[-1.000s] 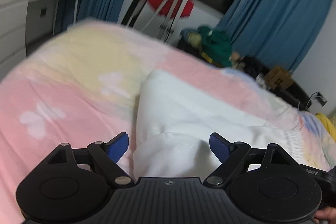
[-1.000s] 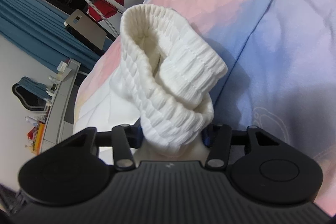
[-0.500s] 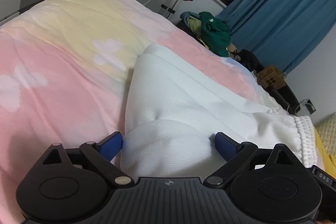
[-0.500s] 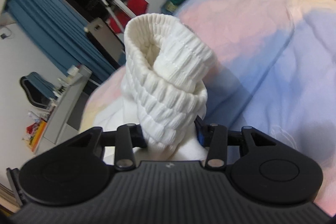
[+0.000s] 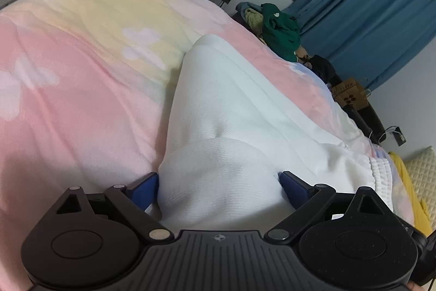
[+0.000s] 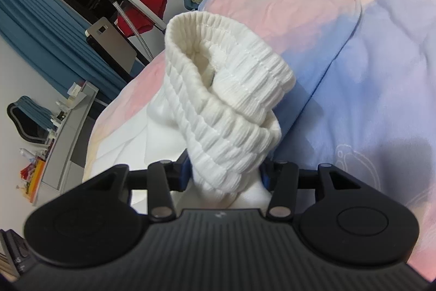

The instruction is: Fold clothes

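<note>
left wrist view, garment: white sweatpants (image 5: 239, 105) lie on the pastel blanket (image 5: 81, 89), directly ahead of the left gripper (image 5: 219, 187).
left wrist view, long axis: it runs away from the tongs, up and slightly left, toward the far rounded fold.
left wrist view, tongs: spread very wide and just now narrowing a little; a thick fold of the white cloth fills the gap and the blue pads (image 5: 145, 188) touch its sides.
left wrist view, waistband: the gathered elastic edge (image 5: 380, 168) is at the right, near the bed's side.
right wrist view, cuff: the ribbed cuff (image 6: 229, 105) stands up out of the right gripper (image 6: 224, 173), opening toward the camera's upper left.
right wrist view, tongs: about half spread and widening now; the cuff is between them, probably only loosely held, as the pads are mostly hidden.
right wrist view, nearer hand: the right one, for the leg end.
</note>
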A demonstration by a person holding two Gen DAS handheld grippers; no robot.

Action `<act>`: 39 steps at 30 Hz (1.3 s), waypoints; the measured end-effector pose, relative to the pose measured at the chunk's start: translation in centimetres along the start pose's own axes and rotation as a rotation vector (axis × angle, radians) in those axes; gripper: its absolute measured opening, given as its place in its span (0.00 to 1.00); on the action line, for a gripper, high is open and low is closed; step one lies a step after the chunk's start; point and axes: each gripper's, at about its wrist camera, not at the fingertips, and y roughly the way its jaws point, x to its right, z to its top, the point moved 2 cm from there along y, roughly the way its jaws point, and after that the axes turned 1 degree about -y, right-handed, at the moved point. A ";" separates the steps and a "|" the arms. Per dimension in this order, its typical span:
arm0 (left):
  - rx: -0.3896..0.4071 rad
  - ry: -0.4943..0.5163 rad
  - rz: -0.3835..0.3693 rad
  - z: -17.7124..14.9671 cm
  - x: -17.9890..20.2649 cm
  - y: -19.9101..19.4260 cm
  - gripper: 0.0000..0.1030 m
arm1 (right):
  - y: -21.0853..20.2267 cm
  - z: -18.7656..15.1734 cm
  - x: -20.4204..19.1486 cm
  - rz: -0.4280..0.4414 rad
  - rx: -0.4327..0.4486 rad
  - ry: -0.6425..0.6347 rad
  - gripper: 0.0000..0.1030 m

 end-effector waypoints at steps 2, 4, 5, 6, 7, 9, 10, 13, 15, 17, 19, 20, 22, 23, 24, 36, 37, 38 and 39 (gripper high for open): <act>0.003 0.002 0.001 -0.1 0.1 0.0 0.90 | 0.0 0.0 -0.4 -0.010 0.006 -0.017 0.48; 0.006 0.003 0.002 -0.2 0.1 -0.1 0.89 | -0.1 -0.1 -0.5 -0.014 0.010 -0.022 0.48; 0.007 0.008 0.004 -0.3 0.2 0.0 0.88 | -0.2 -0.1 -0.6 -0.016 0.012 -0.024 0.48; 0.008 0.014 0.006 -0.3 0.2 0.0 0.88 | -0.3 -0.2 -0.6 -0.019 0.015 -0.028 0.47; 0.011 0.017 0.009 -0.3 0.3 0.0 0.87 | -0.4 -0.3 -0.8 -0.022 0.019 -0.035 0.47; 0.018 0.021 0.016 -0.2 0.5 0.0 0.85 | -0.7 -0.4 -1.0 -0.028 0.029 -0.052 0.46; 0.022 0.023 0.021 -0.2 0.6 0.0 0.84 | -0.8 -0.4 -1.1 -0.032 0.036 -0.065 0.46; 0.036 0.031 0.035 -0.4 0.9 -0.3 0.79 | -1.0 -0.5 -1.8 -0.040 0.054 -0.105 0.45; 0.050 0.032 0.043 -0.5 1.0 -0.6 0.76 | -1.4 -0.5 -2.2 -0.036 0.072 -0.134 0.44; 0.065 0.036 0.050 -0.6 1.2 -0.9 0.70 | -1.8 -0.5 -2.7 -0.029 0.089 -0.163 0.43; 0.079 0.042 0.054 -0.7 1.6 -1.4 0.66 | -2.3 -0.4 -3.1 -0.017 0.104 -0.184 0.42; 0.086 0.045 0.056 -0.7 1.8 -1.6 0.64 | -2.5 -0.3 -3.3 -0.010 0.112 -0.194 0.41; 0.103 0.039 0.051 -0.8 2.0 -2.4 0.61 | -3.1 -0.2 -3.6 0.009 0.127 -0.211 0.40; 0.114 0.038 0.049 -0.9 2.2 -2.7 0.59 | -3.3 0.0 -3.7 0.021 0.131 -0.211 0.39; 0.127 0.044 0.049 -0.9 2.5 -3.1 0.58 | -3.5 0.2 -3.8 0.033 0.135 -0.211 0.39; 0.234 0.055 -0.005 0.3 9.1 -6.1 0.53 | -7.9 4.4 -4.6 0.149 0.250 -0.176 0.36; 0.238 0.056 -0.018 0.8 10.1 -6.0 0.53 | -8.4 5.4 -4.6 0.158 0.265 -0.167 0.36; 0.245 0.062 -0.026 1.2 11.2 -5.7 0.53 | -8.9 6.4 -4.6 0.168 0.280 -0.158 0.36; 0.257 0.076 -0.039 1.8 12.6 -5.1 0.53 | -9.3 7.6 -4.4 0.180 0.292 -0.149 0.36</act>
